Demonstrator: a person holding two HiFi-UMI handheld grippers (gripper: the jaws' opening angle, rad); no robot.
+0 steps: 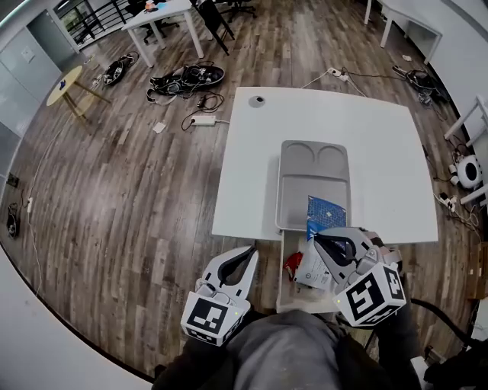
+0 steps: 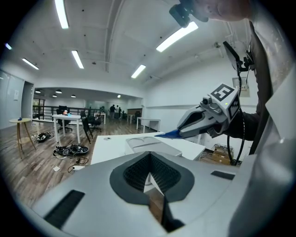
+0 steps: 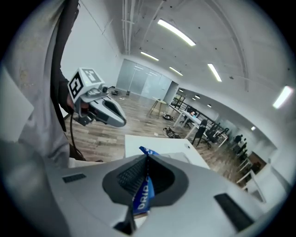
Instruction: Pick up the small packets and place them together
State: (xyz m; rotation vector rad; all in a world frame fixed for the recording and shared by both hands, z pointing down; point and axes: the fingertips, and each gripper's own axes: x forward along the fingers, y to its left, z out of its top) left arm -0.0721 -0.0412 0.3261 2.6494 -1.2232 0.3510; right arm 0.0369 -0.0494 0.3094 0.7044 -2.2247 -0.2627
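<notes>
My right gripper [image 1: 317,238] is shut on a blue packet [image 1: 326,211], which sticks out past its tips over the near end of the grey tray [image 1: 313,179]. In the right gripper view, the same packet [image 3: 142,196] is pinched edge-on between the pads and carries white print. The left gripper view shows the right gripper [image 2: 178,132] raised, with the packet's blue corner [image 2: 169,134] at its tip. My left gripper [image 1: 250,255] is off the table's near left corner, shut with nothing in it [image 2: 149,173]. The tray [image 2: 148,143] looks bare in that view.
The tray lies on a white table [image 1: 366,145]. Below the table's near edge is a white box [image 1: 284,293] with a white packet [image 1: 311,270] and a red one [image 1: 293,263]. Cables [image 1: 187,78], a round wooden table [image 1: 65,84] and another white table [image 1: 164,19] stand on the wooden floor beyond.
</notes>
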